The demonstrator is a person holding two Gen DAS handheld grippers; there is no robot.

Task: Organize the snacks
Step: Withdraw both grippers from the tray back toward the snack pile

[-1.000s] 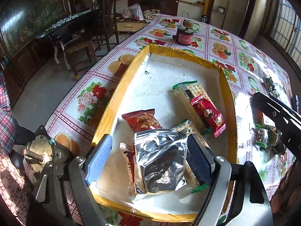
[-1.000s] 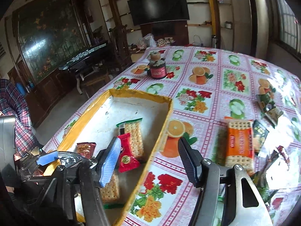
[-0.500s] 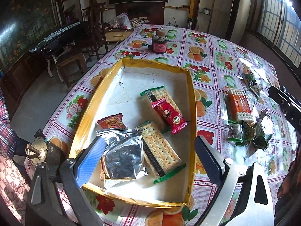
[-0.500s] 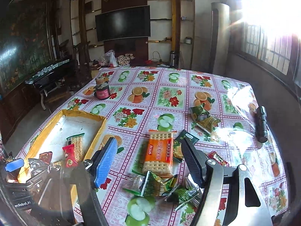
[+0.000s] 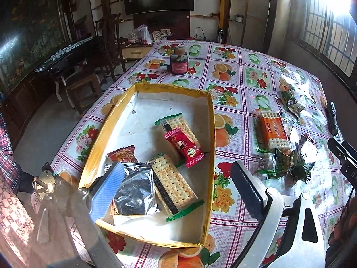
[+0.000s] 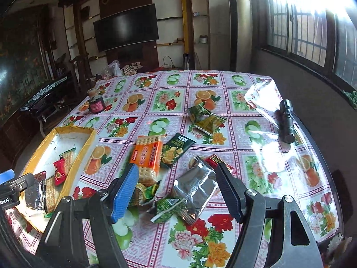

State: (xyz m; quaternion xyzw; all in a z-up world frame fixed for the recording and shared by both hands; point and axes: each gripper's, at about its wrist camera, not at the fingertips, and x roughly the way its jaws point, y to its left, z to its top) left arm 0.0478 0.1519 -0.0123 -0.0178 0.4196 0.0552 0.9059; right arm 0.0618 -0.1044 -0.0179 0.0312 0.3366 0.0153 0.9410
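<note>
A yellow-rimmed box [image 5: 210,134] [image 6: 88,143] holds a silver packet [image 5: 135,195], two cracker packs [image 5: 173,184], a red candy [image 5: 184,147] and a red-brown packet [image 5: 122,155]. My left gripper [image 5: 181,188] is open and empty above the box's near end. My right gripper [image 6: 176,191] is open above a silver packet [image 6: 196,186] and green packets [image 6: 166,207] on the table. An orange cracker pack [image 6: 147,157] [image 5: 272,130] and a dark green packet [image 6: 176,149] lie just beyond.
A dark jar [image 5: 178,63] [image 6: 96,103] stands at the far side of the floral tablecloth. A black flashlight [image 6: 286,120] lies near the right edge. More green packets [image 6: 205,119] lie mid-table. Chairs and a dark table [image 5: 67,58] stand to the left.
My left gripper has let go of the silver packet in the box, opened and pulled back upward. My right gripper has swung right from the box to over the loose snacks.
</note>
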